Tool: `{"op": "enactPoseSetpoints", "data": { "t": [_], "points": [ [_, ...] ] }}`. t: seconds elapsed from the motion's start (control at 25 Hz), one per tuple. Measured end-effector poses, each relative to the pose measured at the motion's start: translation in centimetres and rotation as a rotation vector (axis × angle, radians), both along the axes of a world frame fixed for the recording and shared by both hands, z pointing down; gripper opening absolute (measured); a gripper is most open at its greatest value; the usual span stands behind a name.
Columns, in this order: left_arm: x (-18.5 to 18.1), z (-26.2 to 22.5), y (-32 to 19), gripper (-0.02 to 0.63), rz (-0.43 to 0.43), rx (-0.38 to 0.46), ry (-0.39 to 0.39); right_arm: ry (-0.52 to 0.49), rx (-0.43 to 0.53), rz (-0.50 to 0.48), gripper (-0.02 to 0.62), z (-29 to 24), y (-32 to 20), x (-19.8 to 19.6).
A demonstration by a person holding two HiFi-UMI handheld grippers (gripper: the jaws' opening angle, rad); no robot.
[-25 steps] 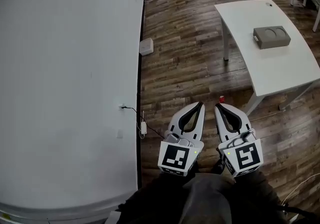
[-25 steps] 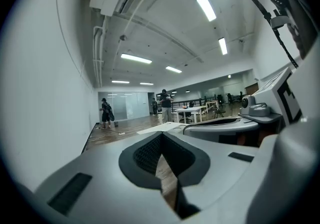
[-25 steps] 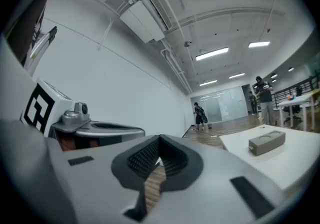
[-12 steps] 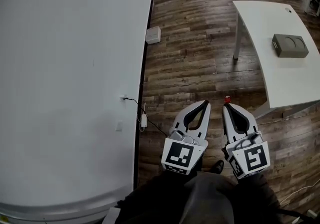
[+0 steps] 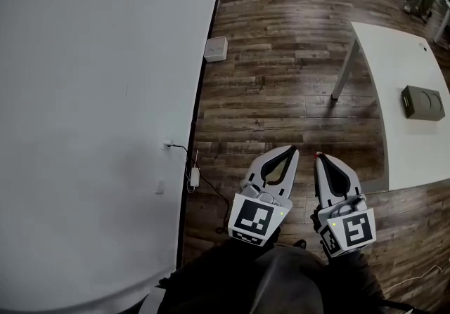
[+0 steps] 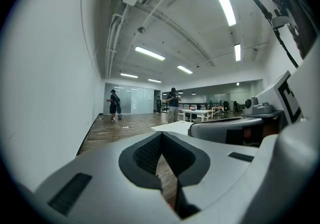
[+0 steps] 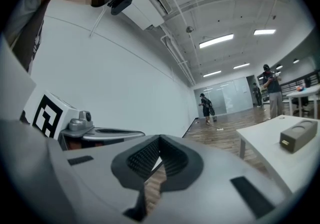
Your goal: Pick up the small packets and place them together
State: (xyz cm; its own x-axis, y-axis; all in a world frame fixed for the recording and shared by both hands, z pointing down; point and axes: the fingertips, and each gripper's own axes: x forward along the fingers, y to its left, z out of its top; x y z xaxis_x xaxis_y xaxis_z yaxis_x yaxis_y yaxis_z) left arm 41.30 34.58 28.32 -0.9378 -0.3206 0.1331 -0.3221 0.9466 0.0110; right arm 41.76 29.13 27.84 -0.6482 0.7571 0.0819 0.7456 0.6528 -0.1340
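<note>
Wooden floor (image 5: 281, 81) stretches beneath left gripper (image 5: 291, 152) and right gripper (image 5: 320, 159), jaws clenched empty.

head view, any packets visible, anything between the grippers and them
No packets show in any view, so no blockage can be judged. The left gripper and right gripper are shut, empty; the white table bears a grey box.

Head view looks steeply down at floor (image 5: 281, 88); gripper views look level, sharing the white table (image 5: 394, 95).
</note>
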Motion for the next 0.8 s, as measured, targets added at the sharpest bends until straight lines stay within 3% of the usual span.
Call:
{"op": "enactPoseSetpoints", "data": {
  "t": [0.36,0.8],
  "points": [
    [-3.5,-0.6,7.6,0.003,-0.027,0.026,-0.021,-0.019,0.025,-0.045,0.005,-0.7,8.1,-3.8],
    [-9.1,0.7,10.9,0.003,-0.06,0.018,-0.006,-0.024,0.013,-0.076,0.005,0.0,11.6,-10.2]
  ]
}}
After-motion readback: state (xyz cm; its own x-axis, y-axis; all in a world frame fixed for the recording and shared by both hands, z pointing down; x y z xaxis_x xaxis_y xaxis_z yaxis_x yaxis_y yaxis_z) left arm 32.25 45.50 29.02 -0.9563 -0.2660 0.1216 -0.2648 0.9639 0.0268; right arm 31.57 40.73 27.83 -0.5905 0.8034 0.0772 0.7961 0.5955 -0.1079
